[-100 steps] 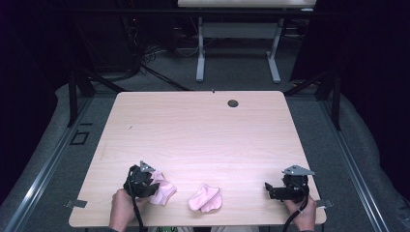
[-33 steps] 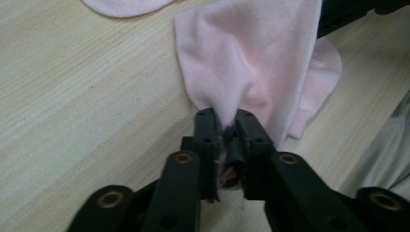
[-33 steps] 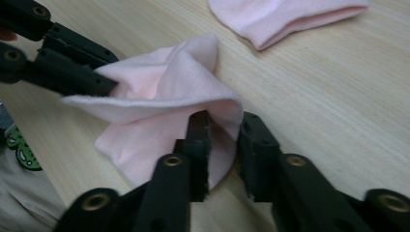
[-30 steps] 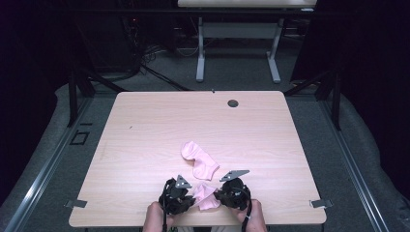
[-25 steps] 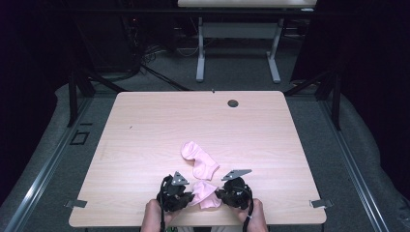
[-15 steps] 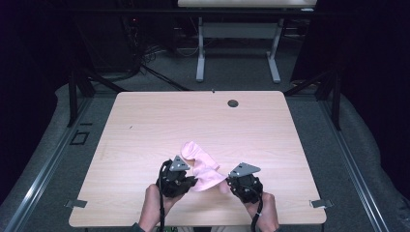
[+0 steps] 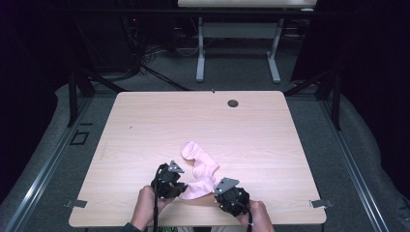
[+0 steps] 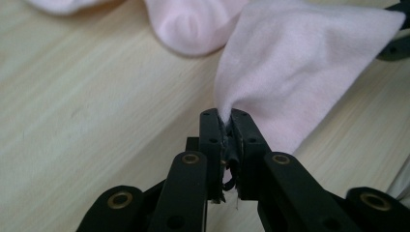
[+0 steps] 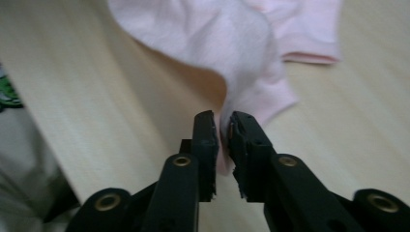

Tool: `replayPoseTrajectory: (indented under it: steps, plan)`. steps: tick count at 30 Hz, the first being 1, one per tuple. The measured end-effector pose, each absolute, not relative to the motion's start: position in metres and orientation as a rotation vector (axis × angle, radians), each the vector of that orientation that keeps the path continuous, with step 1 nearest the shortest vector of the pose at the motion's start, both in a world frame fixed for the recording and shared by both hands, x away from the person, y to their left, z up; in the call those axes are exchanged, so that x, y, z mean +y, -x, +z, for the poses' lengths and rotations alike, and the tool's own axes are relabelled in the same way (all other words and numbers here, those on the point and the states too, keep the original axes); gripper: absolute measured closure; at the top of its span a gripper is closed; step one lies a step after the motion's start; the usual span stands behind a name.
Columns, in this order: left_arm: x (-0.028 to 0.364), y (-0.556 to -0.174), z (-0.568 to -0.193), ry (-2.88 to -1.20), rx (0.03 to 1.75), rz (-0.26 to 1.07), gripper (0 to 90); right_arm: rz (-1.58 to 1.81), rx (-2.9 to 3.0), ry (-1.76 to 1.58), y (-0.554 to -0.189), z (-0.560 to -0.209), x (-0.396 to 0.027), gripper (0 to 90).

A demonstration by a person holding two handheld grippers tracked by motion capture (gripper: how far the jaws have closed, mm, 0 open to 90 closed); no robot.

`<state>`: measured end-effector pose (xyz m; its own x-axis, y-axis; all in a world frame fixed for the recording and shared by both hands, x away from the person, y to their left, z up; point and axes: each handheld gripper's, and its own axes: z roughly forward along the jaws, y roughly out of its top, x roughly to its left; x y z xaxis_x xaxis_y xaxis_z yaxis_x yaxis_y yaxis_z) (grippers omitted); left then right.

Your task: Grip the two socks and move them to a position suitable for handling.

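From the high view, my left tool (image 7: pixel 170 181) and my right tool (image 7: pixel 228 192) are both near the front edge of the desk (image 7: pixel 145 121), and a pink sock (image 7: pixel 199 187) is stretched between them. A second pink sock (image 7: pixel 198 159) lies on the desk just behind it, towards the far side, and the two seem to touch. The held sock has its long axis from one tool to the other, so each hand has one end and neither is nearer than the other.

In the left gripper view, my left tool (image 8: pixel 226 121) is pinched tight on a corner of the sock (image 8: pixel 290 63), which fans out ahead and to the right.

In the right gripper view, my right tool (image 9: pixel 222 128) grips the sock (image 9: pixel 217 34) by a narrow fold, and the cloth rises ahead of it. I think the next move is to lay this sock over the other one.
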<state>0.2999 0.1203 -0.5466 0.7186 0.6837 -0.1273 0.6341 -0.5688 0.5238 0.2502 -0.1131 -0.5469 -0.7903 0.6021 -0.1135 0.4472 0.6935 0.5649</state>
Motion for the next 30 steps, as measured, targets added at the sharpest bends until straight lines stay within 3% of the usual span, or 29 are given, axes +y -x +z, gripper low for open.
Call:
replayPoseTrajectory:
  steps: [2, 7, 10, 15, 18, 23, 30]
  plan:
    - [0.127, -0.298, -0.549, -2.372, 1.022, 0.115, 77.7, 0.796, 2.644, -0.828, -0.249, -0.549, -0.111, 70.7]
    - [0.145, -0.294, -0.546, -2.297, 1.11, 0.138, 52.3, 0.967, 2.645, -0.945, -0.257, -0.534, -0.134, 58.4]
    - [0.152, -0.29, -0.541, -2.25, 1.147, 0.16, 47.0, 1.021, 2.59, -1.035, -0.266, -0.529, -0.147, 57.8]
    - [0.158, -0.287, -0.541, -2.225, 1.197, 0.159, 45.8, 0.939, 2.581, -1.132, -0.282, -0.538, -0.139, 57.9]
    - [0.159, -0.289, -0.548, -2.249, 1.192, 0.156, 51.4, 0.849, 2.584, -1.139, -0.285, -0.549, -0.127, 61.7]
    - [0.158, -0.291, -0.56, -2.288, 1.169, 0.135, 68.6, 0.761, 2.589, -1.132, -0.285, -0.56, -0.119, 71.6]
    - [0.152, -0.285, -0.562, -2.281, 1.155, 0.205, 87.5, 0.79, 2.6, -1.132, -0.281, -0.562, -0.117, 82.9]
